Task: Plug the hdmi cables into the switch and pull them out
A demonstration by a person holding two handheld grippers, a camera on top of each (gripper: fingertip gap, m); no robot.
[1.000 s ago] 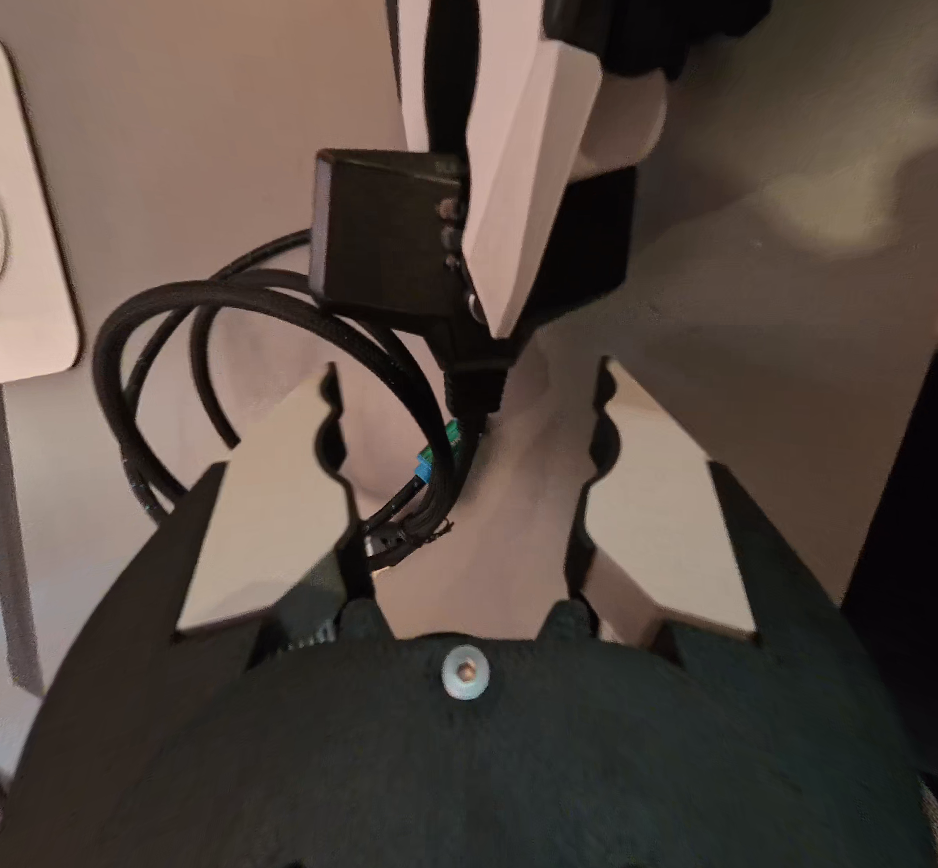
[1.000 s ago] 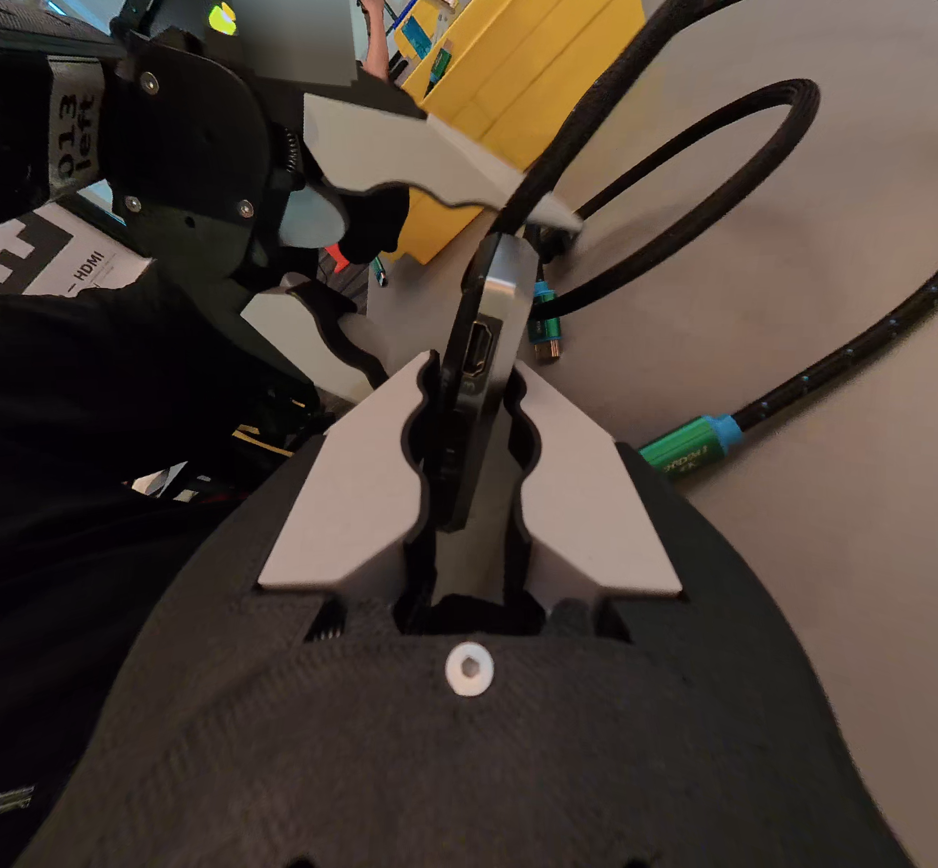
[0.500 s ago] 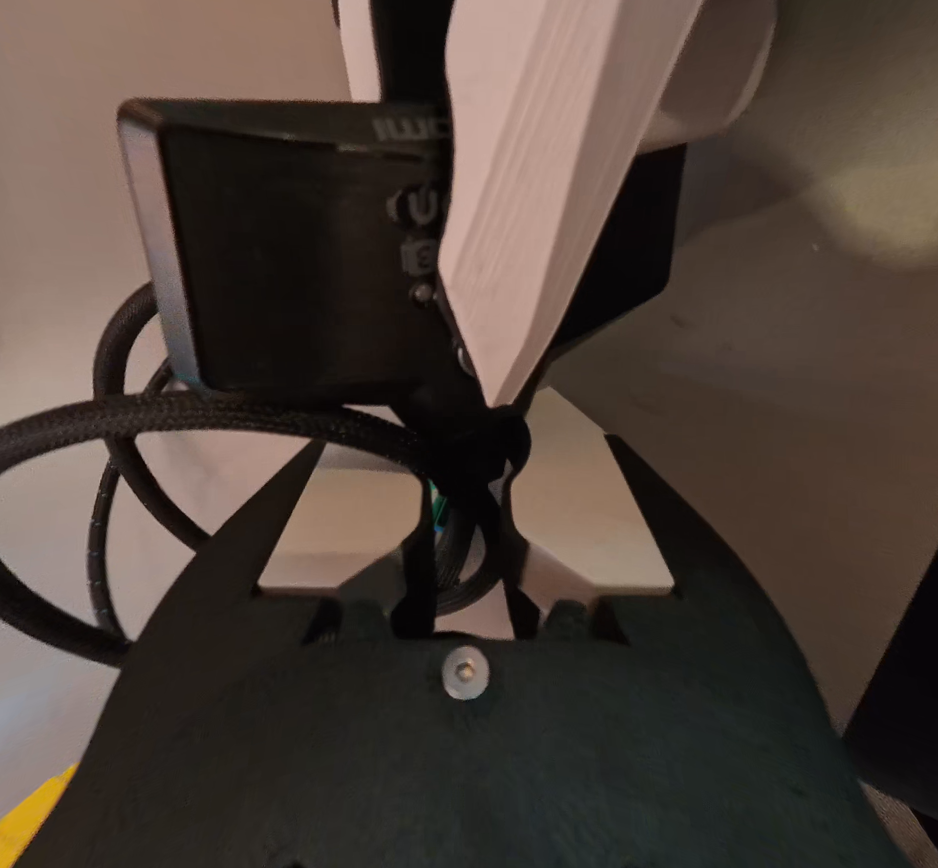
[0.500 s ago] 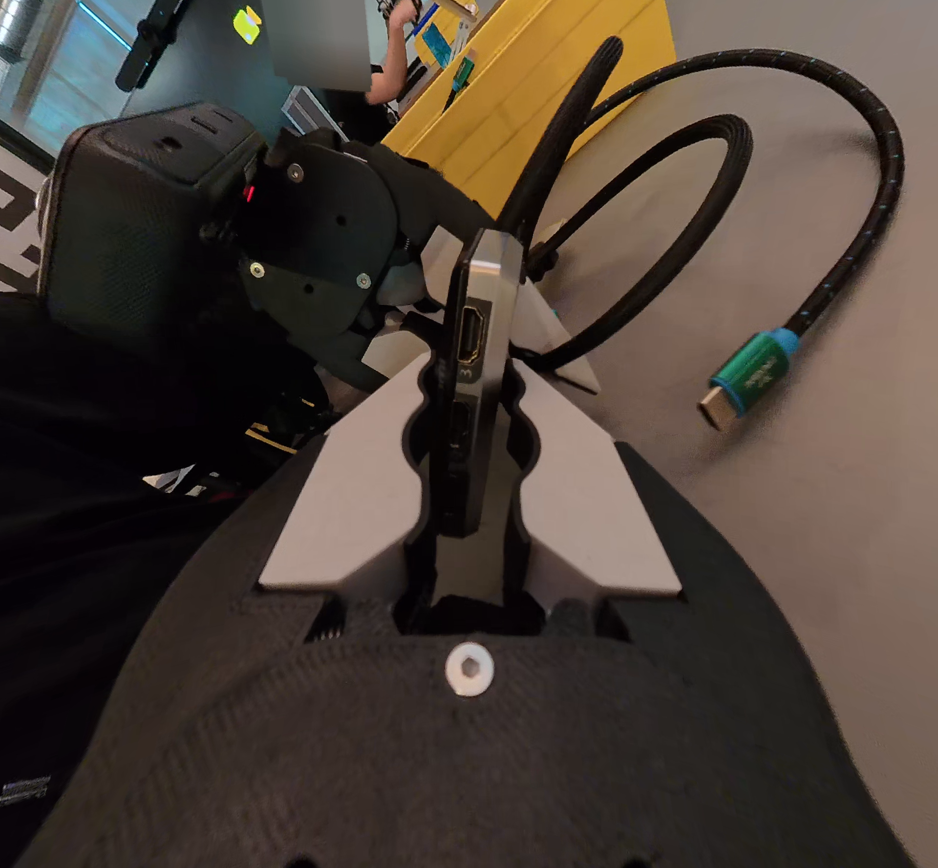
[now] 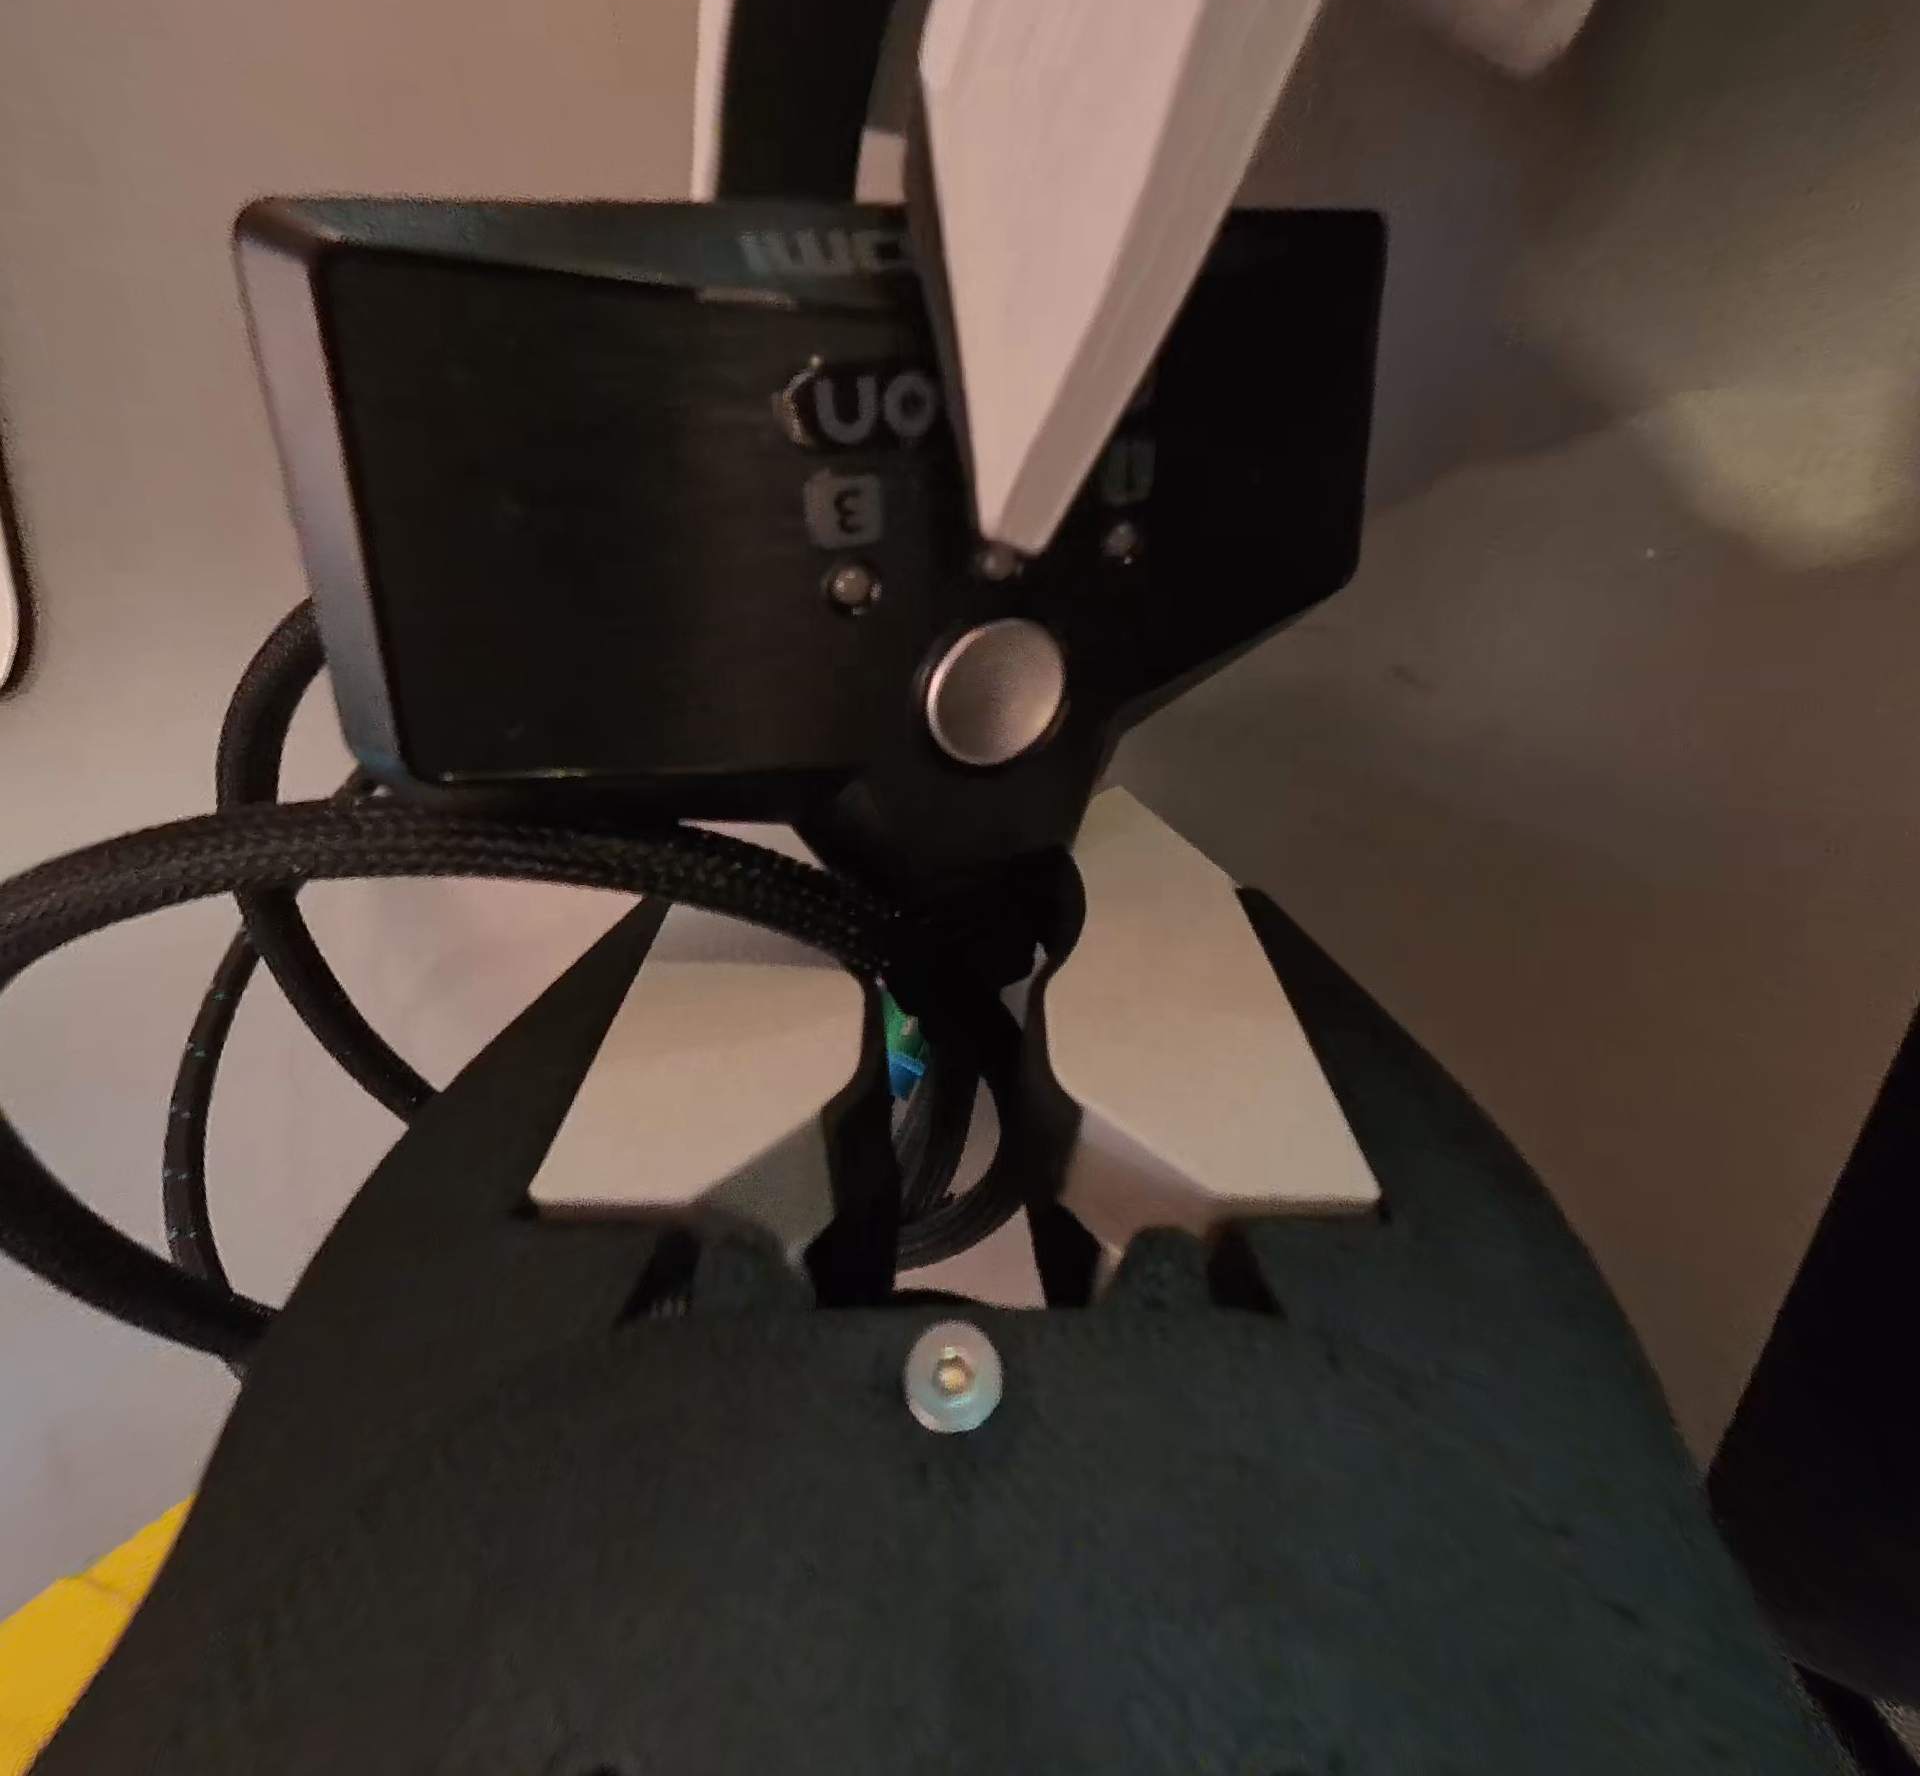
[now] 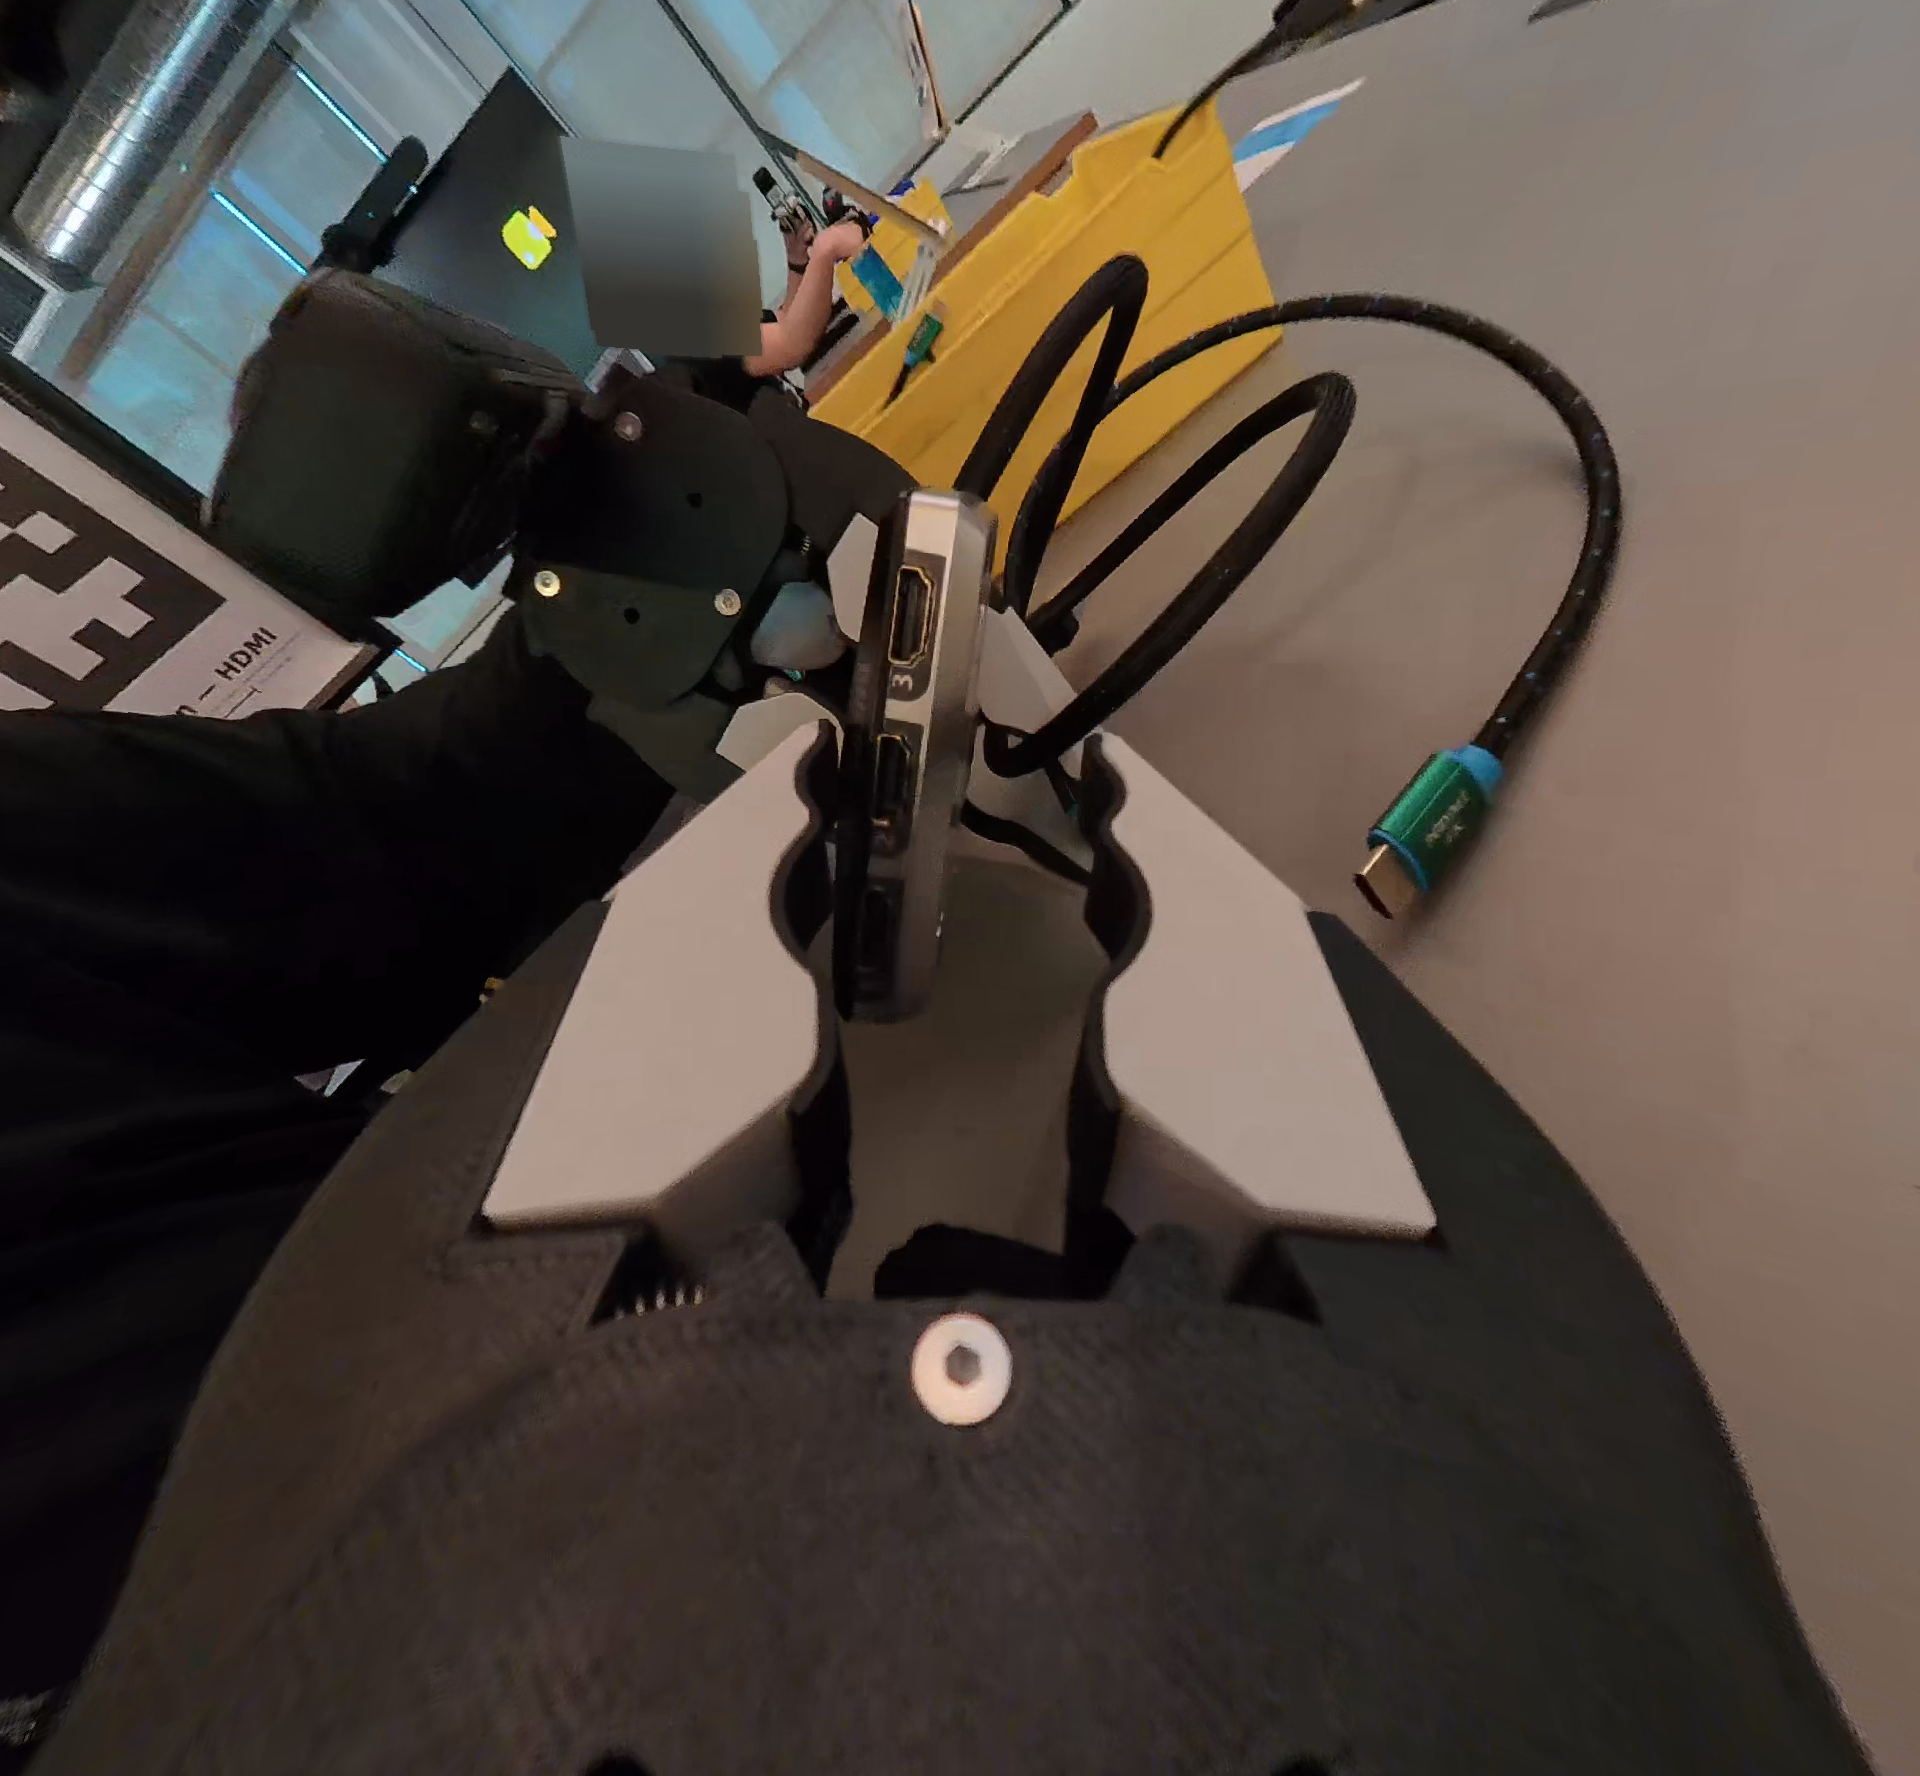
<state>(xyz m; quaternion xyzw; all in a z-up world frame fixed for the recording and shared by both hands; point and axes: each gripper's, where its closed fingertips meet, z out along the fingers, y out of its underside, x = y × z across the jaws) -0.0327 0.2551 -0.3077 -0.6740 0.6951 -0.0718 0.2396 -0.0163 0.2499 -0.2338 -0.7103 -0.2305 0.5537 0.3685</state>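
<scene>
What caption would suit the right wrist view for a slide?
Right gripper open around an upright HDMI switch, its ports empty; a green-ended HDMI cable lies unplugged on the grey table.

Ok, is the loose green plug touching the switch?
Apart. Right wrist view shows the green plug lying on the table, clear gap from the switch.

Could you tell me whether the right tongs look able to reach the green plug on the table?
Probably yes: the green plug lies uncovered on the table beside the right tongs, whose jaws stand open, though the switch between them must be cleared first.
</scene>
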